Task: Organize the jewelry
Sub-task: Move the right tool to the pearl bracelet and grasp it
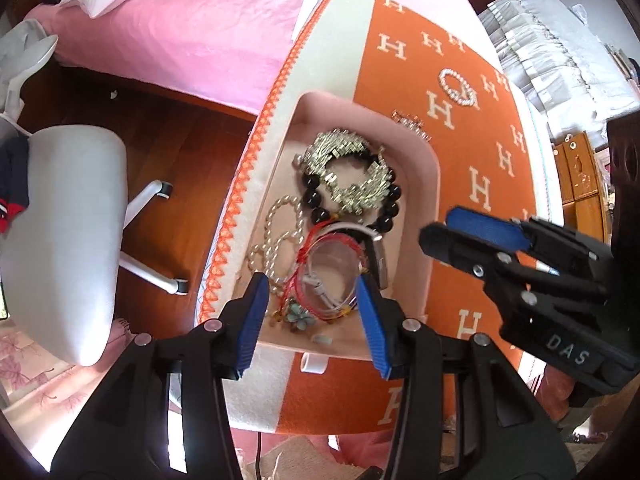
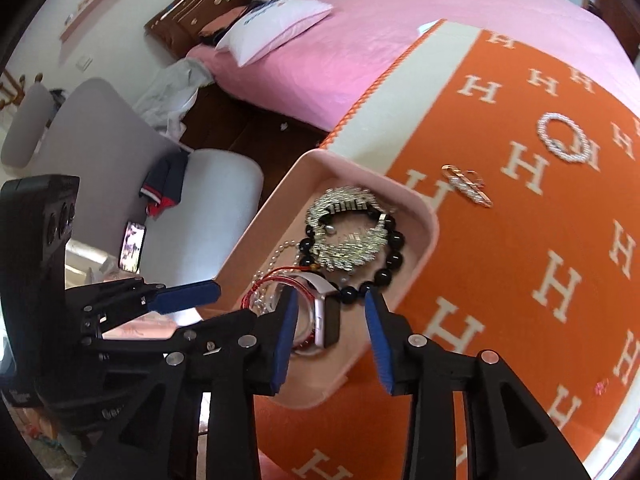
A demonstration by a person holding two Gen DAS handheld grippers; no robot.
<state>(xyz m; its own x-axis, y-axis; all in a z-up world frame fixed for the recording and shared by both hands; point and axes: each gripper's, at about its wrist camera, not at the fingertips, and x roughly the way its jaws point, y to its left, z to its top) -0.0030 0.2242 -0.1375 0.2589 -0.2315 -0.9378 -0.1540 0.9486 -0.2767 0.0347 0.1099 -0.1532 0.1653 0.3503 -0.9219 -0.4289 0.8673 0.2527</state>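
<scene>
Pink tray (image 1: 424, 184) already holds black bead bracelet (image 1: 316, 200), pearl strand (image 1: 280, 232), watch (image 2: 326, 316). Crystal bracelet (image 2: 568, 140) and hair clip (image 2: 468, 186) left on blanket (image 2: 520, 272), 1 o'clock of tray. Your left gripper (image 1: 312, 312) and right gripper (image 2: 332, 340) both part open, empty.

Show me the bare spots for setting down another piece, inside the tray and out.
The pink tray is crowded; only its far corner beyond the silver bracelet is bare. The orange blanket right of the tray, nearer than the rhinestone bangle and gold clip, lies open.
</scene>
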